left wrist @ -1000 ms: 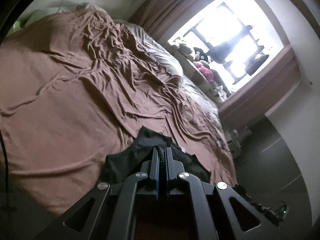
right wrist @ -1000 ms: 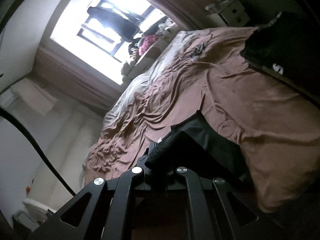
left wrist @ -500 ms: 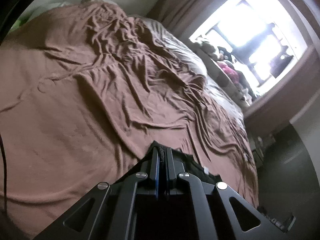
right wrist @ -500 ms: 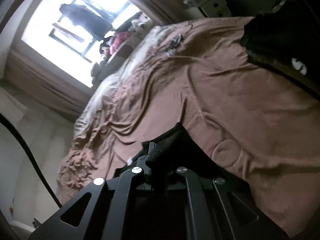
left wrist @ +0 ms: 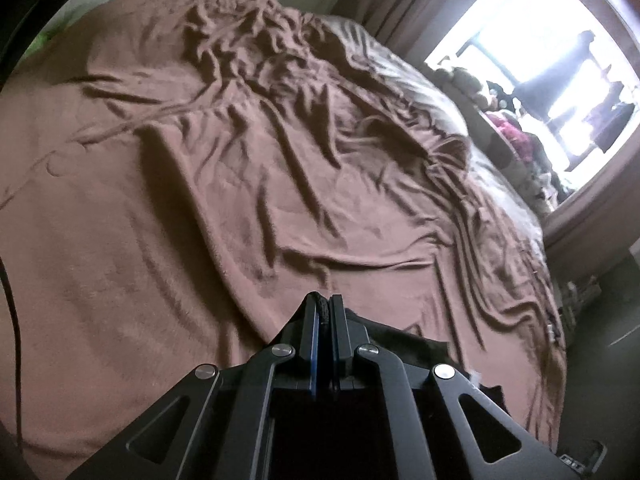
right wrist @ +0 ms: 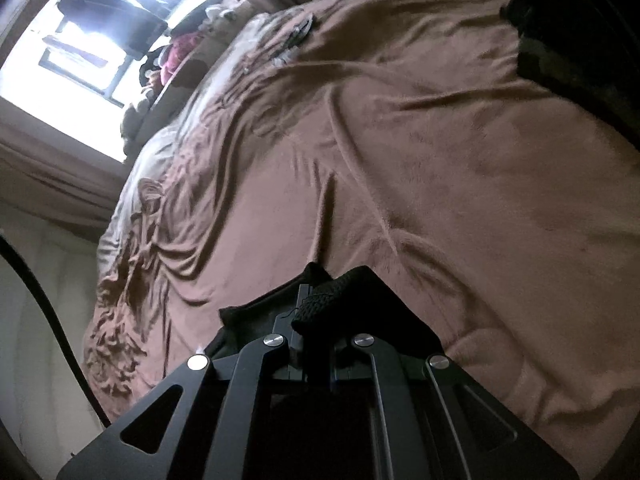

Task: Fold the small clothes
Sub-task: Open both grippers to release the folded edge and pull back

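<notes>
A small black garment (left wrist: 396, 334) hangs between both grippers over a bed with a brown blanket (left wrist: 240, 184). My left gripper (left wrist: 323, 304) is shut on a ribbed black edge of it; the cloth trails to the right, below the fingers. In the right wrist view my right gripper (right wrist: 316, 300) is shut on the same black garment (right wrist: 260, 312), a thick knitted hem bunched over its fingertips. Most of the garment is hidden under the gripper bodies.
The brown blanket (right wrist: 460, 160) is heavily wrinkled toward the far side. A dark pile of clothes (right wrist: 560, 40) lies at the bed's corner. Stuffed toys and clothes (left wrist: 516, 136) line the bright window sill beyond the bed. A black cable (right wrist: 44, 300) hangs at the left.
Both grippers have moved forward over the bed and sunk toward the blanket, carrying the black garment. Less of the garment shows below the fingers now.
</notes>
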`<act>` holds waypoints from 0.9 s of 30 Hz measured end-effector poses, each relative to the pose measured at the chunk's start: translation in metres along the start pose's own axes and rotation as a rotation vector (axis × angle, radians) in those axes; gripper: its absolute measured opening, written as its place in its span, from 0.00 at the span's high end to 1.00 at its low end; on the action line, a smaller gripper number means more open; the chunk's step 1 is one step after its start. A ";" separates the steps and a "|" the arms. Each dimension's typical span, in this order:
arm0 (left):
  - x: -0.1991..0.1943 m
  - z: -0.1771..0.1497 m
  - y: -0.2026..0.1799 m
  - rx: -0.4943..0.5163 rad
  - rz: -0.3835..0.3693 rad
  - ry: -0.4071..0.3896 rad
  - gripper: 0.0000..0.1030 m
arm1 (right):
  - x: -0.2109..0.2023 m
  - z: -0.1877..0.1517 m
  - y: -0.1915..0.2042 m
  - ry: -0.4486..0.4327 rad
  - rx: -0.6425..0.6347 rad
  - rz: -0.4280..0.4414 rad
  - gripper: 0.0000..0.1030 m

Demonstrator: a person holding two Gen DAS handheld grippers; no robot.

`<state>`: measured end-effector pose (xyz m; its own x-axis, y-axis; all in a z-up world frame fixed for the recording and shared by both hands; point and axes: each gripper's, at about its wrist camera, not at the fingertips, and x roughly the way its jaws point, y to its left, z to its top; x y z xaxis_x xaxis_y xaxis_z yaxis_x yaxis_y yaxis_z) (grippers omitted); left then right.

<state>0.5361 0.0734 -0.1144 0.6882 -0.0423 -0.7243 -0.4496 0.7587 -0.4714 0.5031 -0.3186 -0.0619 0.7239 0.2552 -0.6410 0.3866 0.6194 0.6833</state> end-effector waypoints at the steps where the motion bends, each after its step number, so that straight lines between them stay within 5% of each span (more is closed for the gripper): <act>1: 0.009 0.001 0.000 0.018 -0.004 0.022 0.95 | 0.007 0.001 -0.001 0.001 0.001 0.009 0.97; 6: 0.025 0.010 0.003 0.046 -0.034 0.067 0.89 | 0.029 0.011 -0.001 0.051 -0.064 0.021 0.89; 7: 0.020 0.011 0.000 0.065 -0.032 0.051 0.76 | 0.026 0.015 0.000 0.032 -0.086 0.023 0.79; 8: 0.016 0.012 -0.002 0.080 -0.025 0.036 0.54 | 0.023 0.018 0.000 0.010 -0.103 0.008 0.58; 10: 0.003 0.014 -0.007 0.125 -0.020 -0.011 0.32 | 0.013 0.021 0.001 -0.029 -0.140 -0.011 0.30; 13: -0.012 0.016 -0.015 0.192 -0.001 -0.043 0.31 | 0.003 0.022 0.002 -0.042 -0.185 -0.011 0.29; 17: -0.012 0.014 -0.023 0.262 -0.014 0.020 0.31 | -0.001 0.020 0.003 0.005 -0.258 -0.017 0.29; 27: -0.008 -0.018 -0.041 0.620 0.083 0.137 0.22 | 0.003 0.007 0.013 0.119 -0.565 -0.111 0.29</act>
<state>0.5386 0.0309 -0.0987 0.5680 -0.0190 -0.8228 -0.0570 0.9964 -0.0623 0.5140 -0.3147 -0.0524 0.6147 0.2278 -0.7551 0.0681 0.9385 0.3386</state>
